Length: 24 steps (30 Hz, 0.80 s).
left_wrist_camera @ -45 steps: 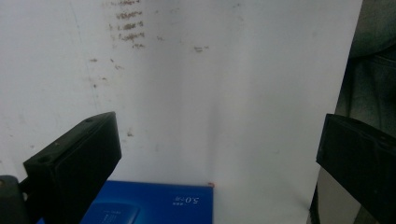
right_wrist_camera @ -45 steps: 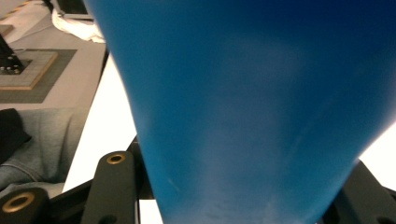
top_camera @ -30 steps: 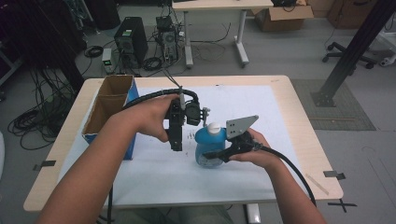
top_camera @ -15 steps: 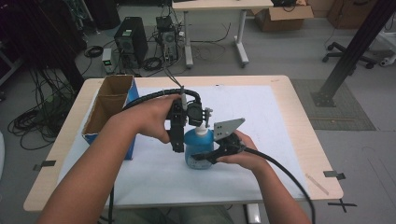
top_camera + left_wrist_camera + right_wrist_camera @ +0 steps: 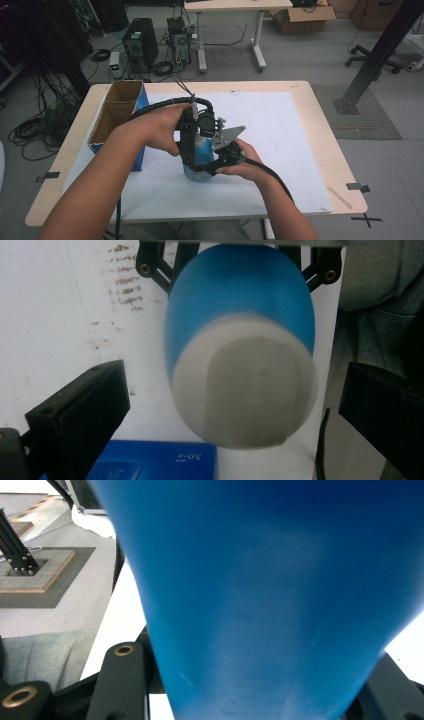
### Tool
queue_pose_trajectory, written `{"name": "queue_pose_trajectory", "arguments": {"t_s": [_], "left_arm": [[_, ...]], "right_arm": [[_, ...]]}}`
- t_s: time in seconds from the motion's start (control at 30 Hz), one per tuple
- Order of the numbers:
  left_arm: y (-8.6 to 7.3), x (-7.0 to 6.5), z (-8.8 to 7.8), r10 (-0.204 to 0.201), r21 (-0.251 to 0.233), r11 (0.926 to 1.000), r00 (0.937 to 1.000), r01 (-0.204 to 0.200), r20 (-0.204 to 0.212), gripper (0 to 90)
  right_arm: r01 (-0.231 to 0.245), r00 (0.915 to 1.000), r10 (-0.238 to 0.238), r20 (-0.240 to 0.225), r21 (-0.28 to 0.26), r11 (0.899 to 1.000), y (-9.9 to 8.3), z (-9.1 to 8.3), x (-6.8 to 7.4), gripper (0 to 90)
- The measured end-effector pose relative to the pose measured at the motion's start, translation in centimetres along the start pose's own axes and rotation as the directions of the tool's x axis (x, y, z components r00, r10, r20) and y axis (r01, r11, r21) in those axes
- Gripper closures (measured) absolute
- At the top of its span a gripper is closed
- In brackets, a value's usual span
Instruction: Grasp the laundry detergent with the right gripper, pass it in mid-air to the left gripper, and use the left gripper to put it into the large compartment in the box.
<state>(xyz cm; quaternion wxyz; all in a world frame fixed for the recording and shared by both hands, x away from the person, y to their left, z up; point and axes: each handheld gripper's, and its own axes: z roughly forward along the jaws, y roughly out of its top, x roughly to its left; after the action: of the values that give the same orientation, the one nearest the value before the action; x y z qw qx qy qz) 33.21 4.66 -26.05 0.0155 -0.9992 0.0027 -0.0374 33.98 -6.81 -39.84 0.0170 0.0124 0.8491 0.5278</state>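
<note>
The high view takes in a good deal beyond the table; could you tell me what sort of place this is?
Probably a lab or workshop: computer towers and tangled cables sit on the grey floor, with a cardboard box beyond a second table.

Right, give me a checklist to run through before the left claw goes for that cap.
1. Right claw shut on the blue plastic bottle: ok, its body fills the right gripper view.
2. Left claw open: ok, the jaws stand wide apart.
3. White bottle cap between the left jaws: ok, neither jaw touches it.
4. Cap centred: not ok, it sits nearer the right-hand jaw.
5. Cap tight or loose: cannot tell.
6. Open cardboard box with blue sides apart from both hands: ok.
</note>
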Motion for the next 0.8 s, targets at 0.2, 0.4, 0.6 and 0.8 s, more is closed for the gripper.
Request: {"name": "queue_pose_trajectory", "arguments": {"t_s": [0.2,0.4,0.6,0.8], "left_arm": [[-0.1,-0.14,-0.01,-0.001,-0.001,1.0,1.0,0.001,-0.002,0.2],[0.17,-0.24,0.01,0.003,0.0,1.0,1.0,-0.003,-0.004,0.2],[0.41,-0.33,0.04,0.001,0.002,1.0,1.0,-0.001,-0.008,0.2],[0.49,-0.4,0.11,-0.002,0.007,1.0,0.9999,0.002,-0.011,0.4]], "right_arm": [[-0.003,1.0,0.003,0.004,0.003,1.0,0.21,0.39,0.01,45.2],[-0.002,0.9999,0.002,0.011,0.0,1.0,0.58,0.31,0.06,45.1],[-0.008,0.9999,0.008,0.01,-0.009,1.0,0.93,0.21,0.29,45.1],[0.009,0.9999,-0.009,0.009,-0.011,1.0,1.02,0.12,0.31,45.1]]}}
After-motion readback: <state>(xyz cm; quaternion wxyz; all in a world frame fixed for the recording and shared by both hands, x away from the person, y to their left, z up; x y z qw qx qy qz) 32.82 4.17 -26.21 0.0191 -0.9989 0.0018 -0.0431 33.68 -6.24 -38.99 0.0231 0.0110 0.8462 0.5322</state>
